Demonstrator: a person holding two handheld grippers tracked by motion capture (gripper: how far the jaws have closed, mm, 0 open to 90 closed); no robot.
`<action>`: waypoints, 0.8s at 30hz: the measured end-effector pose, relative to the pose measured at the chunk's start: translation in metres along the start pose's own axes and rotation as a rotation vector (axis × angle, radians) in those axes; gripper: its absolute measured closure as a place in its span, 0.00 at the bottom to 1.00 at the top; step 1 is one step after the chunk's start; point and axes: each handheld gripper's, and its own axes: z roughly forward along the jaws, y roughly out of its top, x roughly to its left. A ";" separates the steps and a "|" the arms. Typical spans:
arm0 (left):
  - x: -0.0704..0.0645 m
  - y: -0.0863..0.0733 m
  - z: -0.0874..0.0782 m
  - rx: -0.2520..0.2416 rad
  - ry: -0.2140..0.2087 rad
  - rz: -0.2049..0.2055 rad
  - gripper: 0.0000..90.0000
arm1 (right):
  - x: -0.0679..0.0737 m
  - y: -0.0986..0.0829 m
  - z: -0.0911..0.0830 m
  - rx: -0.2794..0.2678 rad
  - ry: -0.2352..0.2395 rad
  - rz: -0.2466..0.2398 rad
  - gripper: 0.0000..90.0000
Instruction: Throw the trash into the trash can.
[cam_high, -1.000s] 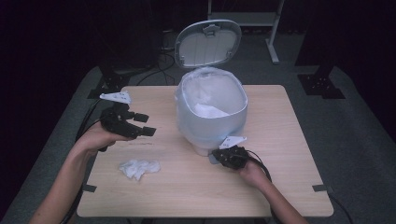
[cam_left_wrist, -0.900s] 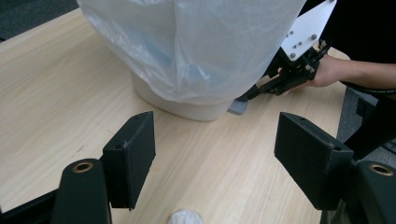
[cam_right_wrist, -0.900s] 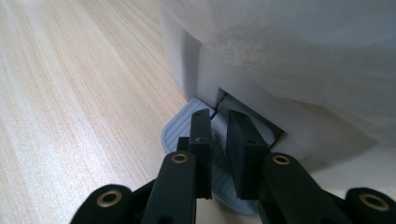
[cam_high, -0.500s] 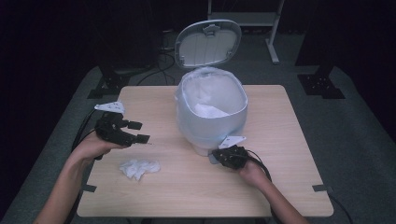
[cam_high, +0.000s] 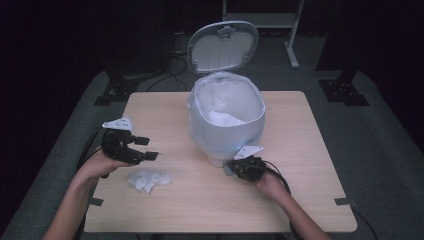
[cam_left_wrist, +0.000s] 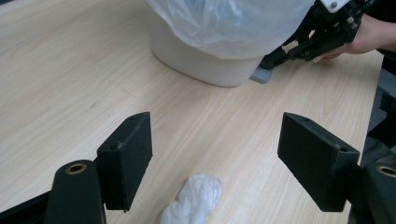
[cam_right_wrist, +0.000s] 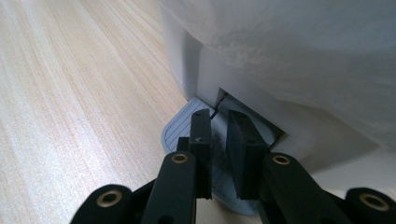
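Observation:
A white pedal bin (cam_high: 226, 125) lined with a clear plastic bag stands mid-table, its lid (cam_high: 222, 46) raised. My right gripper (cam_high: 231, 167) is shut, its jaws close together and resting on the grey pedal (cam_right_wrist: 180, 128) at the bin's foot; in its own view the right gripper (cam_right_wrist: 218, 127) lies over the ribbed pedal. A crumpled white tissue (cam_high: 149, 179) lies on the table at the front left. My left gripper (cam_high: 145, 148) hovers just behind the tissue, open wide with nothing between its jaws. In the left gripper view the tissue (cam_left_wrist: 196, 200) lies below the left gripper (cam_left_wrist: 217, 154).
A white wad (cam_high: 225, 119) lies inside the bin. The wooden table (cam_high: 310, 150) has bare surface to the right and front. Cables trail from both grippers off the table edges. Dark stands and a grey floor surround the table.
My left gripper has moved back toward the table's front left, closer to the tissue, still open. The right gripper has stayed on the pedal and the lid stays up.

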 end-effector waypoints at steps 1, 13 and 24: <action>0.000 -0.002 0.000 0.002 0.000 -0.001 0.28 | 0.000 0.000 0.000 0.002 -0.001 0.001 0.89; 0.004 -0.024 0.001 0.003 0.023 -0.027 0.24 | 0.000 0.000 0.000 0.000 -0.002 0.001 0.89; 0.006 -0.041 0.009 0.019 0.038 -0.042 0.20 | 0.000 0.000 0.000 -0.002 -0.002 0.003 0.88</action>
